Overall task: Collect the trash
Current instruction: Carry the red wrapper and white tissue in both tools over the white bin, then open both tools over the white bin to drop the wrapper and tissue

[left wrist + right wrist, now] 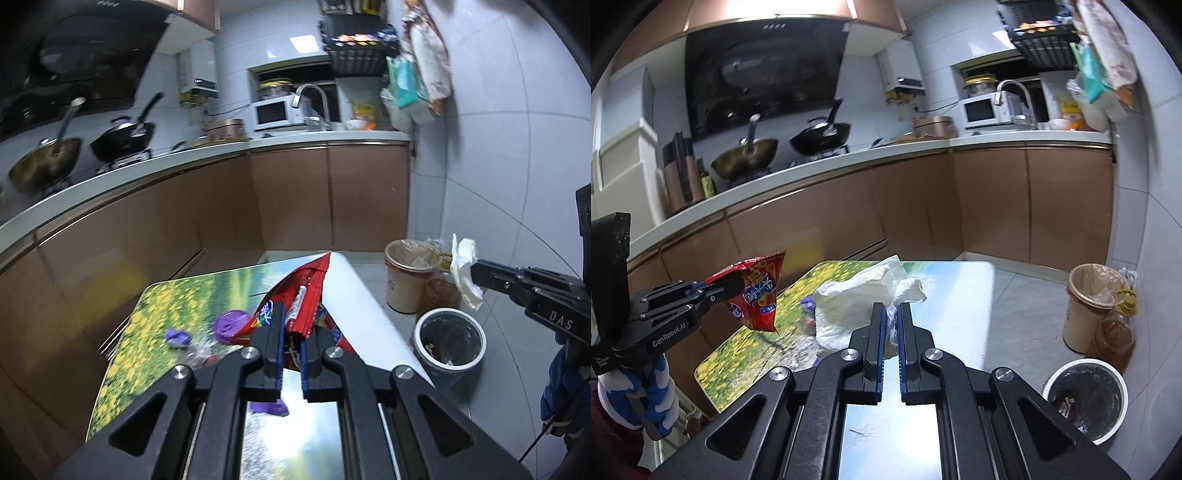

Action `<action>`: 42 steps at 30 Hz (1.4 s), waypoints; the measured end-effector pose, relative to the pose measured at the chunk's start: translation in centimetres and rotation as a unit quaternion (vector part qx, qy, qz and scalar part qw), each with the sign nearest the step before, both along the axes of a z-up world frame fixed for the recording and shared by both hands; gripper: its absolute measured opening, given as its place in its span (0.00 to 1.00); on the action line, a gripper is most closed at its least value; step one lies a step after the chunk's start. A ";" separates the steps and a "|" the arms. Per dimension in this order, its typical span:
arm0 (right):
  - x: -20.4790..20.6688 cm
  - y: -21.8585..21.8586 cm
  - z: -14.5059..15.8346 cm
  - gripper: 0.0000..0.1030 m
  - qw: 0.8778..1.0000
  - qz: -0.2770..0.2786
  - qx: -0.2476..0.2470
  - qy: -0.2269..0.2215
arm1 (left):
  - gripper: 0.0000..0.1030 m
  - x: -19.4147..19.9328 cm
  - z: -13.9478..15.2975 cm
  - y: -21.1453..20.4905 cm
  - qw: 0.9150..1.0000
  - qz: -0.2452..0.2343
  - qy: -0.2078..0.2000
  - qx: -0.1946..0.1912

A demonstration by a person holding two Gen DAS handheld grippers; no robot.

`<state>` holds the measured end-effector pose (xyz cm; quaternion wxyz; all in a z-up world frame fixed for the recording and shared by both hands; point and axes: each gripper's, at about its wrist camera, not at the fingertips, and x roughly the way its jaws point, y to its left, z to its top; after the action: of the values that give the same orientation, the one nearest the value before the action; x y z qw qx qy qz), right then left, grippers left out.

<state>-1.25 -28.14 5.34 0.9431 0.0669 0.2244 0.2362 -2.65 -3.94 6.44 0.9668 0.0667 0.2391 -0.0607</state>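
My left gripper (pixel 291 314) is shut on a red snack bag (pixel 304 295) and holds it above the flower-print table (pixel 162 325). In the right wrist view the same left gripper (pixel 733 286) holds the bag (pixel 757 291) at the left. My right gripper (pixel 892 314) is shut on a crumpled white tissue (pixel 857 299) over the table (pixel 956 295). In the left wrist view the right gripper (pixel 474 273) holds the tissue (pixel 463 269) above the bins. A black-lined white trash bin (pixel 448 338) (pixel 1086 398) stands on the floor to the right.
A purple lid (pixel 229 325) and purple wrappers (pixel 177 338) (pixel 269 406) lie on the table. A beige bin (pixel 406 275) (pixel 1091 304) and an oil bottle (pixel 1115 332) stand by the wall. Brown cabinets (pixel 923 221) and a counter with woks lie beyond.
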 end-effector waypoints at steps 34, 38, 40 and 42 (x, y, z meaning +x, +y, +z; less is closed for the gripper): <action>11.2 -23.8 -15.5 0.06 0.954 -0.268 0.016 0.137 | 0.06 18.9 -13.3 -33.2 0.957 -0.243 0.129 0.093; 12.6 -25.2 -17.8 0.06 0.945 -0.285 0.017 0.158 | 0.06 20.9 -16.1 -36.4 0.949 -0.254 0.153 0.107; 13.2 -26.0 -19.1 0.06 0.942 -0.289 0.019 0.170 | 0.07 21.5 -17.2 -37.4 0.945 -0.261 0.162 0.113; 13.8 -26.6 -20.3 0.07 0.939 -0.292 0.022 0.181 | 0.09 22.2 -18.2 -38.5 0.942 -0.263 0.171 0.115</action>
<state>12.57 -54.77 -14.96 0.9124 0.1915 0.3566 -0.0609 19.57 -42.41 -11.80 0.8465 0.2262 0.3804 -0.2959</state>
